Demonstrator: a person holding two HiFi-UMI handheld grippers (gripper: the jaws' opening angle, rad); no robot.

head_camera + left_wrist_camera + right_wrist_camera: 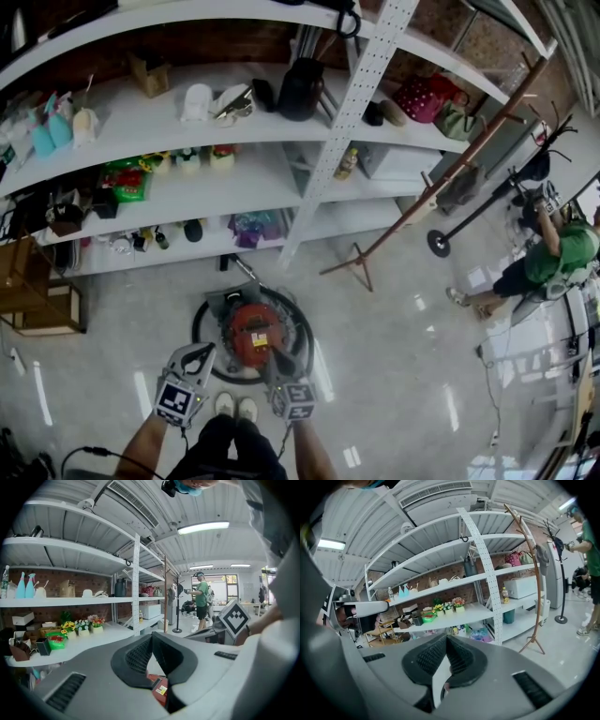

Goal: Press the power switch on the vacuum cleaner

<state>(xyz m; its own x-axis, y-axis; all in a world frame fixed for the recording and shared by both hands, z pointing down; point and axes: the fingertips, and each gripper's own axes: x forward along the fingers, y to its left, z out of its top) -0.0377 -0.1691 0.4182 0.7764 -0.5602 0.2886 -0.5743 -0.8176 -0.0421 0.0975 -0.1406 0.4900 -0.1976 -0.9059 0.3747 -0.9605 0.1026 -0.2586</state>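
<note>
Standing on the floor [394, 356]: red vacuum cleaner [253, 336], ringed by its dark hose [201, 323]. Right gripper [278, 364], jaws together on nothing, at the vacuum cleaner's right edge. Left gripper [194, 364], jaws likewise together, just left of the vacuum cleaner.

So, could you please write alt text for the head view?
Seen from above, a person holds the left gripper and the right gripper over a red vacuum cleaner on a shiny floor. White shelves with small items stand behind it; a second person in green is at the far right.
</note>
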